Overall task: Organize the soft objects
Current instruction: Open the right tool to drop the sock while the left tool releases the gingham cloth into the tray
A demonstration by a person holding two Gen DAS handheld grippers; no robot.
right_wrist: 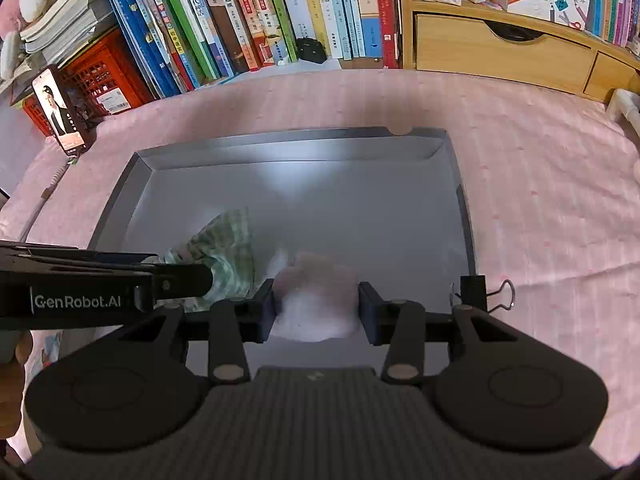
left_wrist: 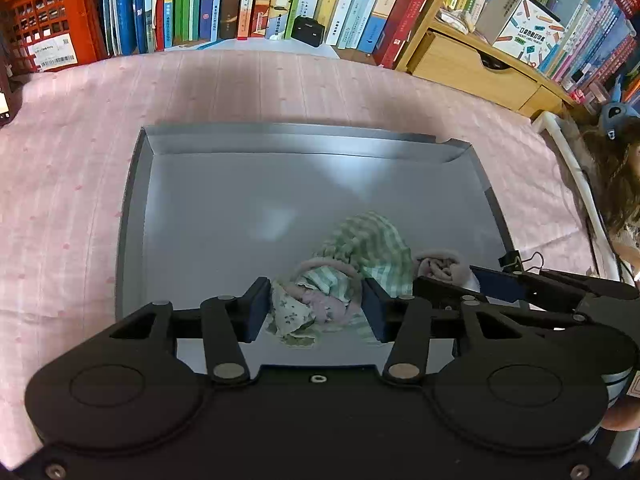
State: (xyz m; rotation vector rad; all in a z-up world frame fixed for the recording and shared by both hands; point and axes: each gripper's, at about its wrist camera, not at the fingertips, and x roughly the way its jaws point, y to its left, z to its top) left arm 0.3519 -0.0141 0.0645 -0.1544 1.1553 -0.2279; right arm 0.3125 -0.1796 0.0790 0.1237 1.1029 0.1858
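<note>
1. In the left wrist view, the left claw (left_wrist: 317, 308) is clamped on a green checked cloth bundle (left_wrist: 368, 248) with pink and floral folds, low in the grey tray (left_wrist: 136, 216).
2. That view also shows the right claw (left_wrist: 444, 276) reaching in from the right onto a pink roll (left_wrist: 438, 264) just beside the bundle.
3. The right wrist view shows the pads squeezing that pink-and-white piece (right_wrist: 316, 300).
4. Only this view shows a phone (right_wrist: 60, 114) leaning on the red crate (right_wrist: 104, 80).
5. The tray lies on a pink cloth (right_wrist: 540, 200).
</note>
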